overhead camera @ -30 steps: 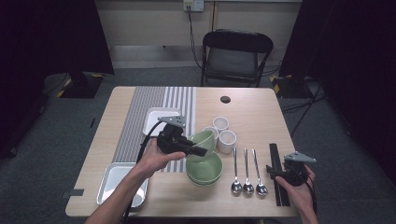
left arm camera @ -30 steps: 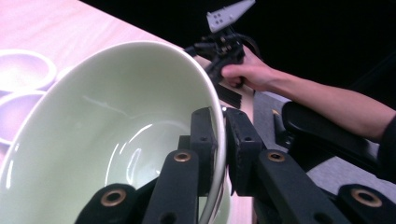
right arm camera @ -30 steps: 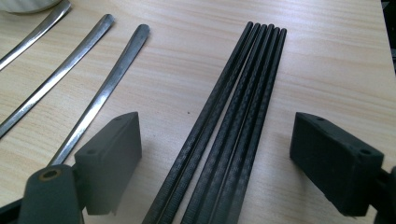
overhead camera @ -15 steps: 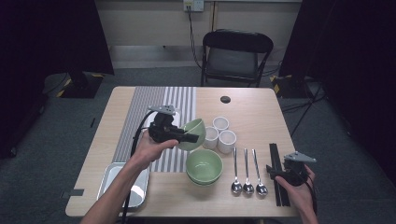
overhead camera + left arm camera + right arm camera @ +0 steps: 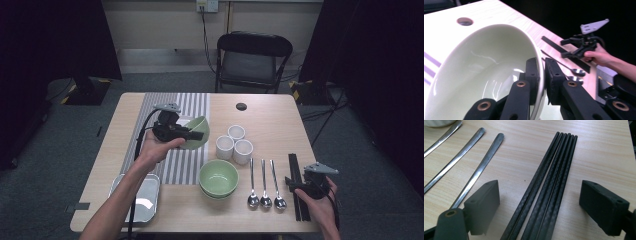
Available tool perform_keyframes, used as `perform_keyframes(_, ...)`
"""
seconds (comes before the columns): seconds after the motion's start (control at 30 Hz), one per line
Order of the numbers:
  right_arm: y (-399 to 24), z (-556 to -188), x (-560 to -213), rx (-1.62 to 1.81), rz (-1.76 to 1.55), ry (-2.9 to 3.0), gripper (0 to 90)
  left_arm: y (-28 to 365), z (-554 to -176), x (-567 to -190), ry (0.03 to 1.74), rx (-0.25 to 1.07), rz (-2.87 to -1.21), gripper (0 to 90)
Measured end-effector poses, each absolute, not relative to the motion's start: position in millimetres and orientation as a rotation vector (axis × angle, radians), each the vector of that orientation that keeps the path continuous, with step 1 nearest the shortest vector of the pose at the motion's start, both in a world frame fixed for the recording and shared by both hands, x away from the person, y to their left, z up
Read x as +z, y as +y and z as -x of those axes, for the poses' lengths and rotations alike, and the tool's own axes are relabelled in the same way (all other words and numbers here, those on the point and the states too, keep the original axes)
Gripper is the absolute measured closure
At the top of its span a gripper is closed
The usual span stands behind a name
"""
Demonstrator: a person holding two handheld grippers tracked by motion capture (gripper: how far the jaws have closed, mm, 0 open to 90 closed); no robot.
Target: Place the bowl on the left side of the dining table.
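High view: your left gripper (image 5: 199,135) is raised over the striped runner (image 5: 176,165) at the table's left-centre, with a green bowl (image 5: 196,131) clamped at its rim and tipped on its side, its opening turned toward the right of the table. The bowl is clear of the surface. Just right of it stand three white cups (image 5: 234,144) in a tight cluster. Nearer you sits a stack of green bowls (image 5: 218,178), and a metal tray (image 5: 141,197) lies at the near left corner. Three spoons (image 5: 264,187) lie side by side right of the stack. Your right gripper (image 5: 294,184) rests low at the near right edge, over the black chopsticks (image 5: 296,172).

Left gripper view: the jaws are nearly closed and pinch the bowl's (image 5: 481,72) rim between the pads, one pad inside, one outside. The pale interior faces the camera. Beyond it, your right hand (image 5: 599,55) holds its gripper above the chopsticks (image 5: 554,45), with spoon bowls (image 5: 577,72) just beside them.

Right gripper view: the jaws stand wide apart with nothing between the pads. The chopsticks (image 5: 549,190) lie bundled on the wooden table (image 5: 599,150) in the gap between the jaws, untouched. Three spoon handles (image 5: 477,168) run alongside on the left.
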State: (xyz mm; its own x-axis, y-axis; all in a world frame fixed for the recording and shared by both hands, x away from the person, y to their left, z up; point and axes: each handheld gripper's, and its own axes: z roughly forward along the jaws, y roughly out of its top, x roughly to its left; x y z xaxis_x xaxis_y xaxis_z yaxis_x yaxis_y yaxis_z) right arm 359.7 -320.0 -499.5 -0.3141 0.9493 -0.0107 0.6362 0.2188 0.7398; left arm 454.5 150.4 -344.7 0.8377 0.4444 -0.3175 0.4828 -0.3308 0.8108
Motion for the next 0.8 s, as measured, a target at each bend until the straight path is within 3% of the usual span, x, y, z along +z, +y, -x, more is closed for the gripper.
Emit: perform_keyframes(0.8, -320.2, -360.2, -499.5, 0.890, -1.455, 2.034, 15.9, 177.1, -505.7, -368.5, 0.979, 0.152, -1.977, 82.1)
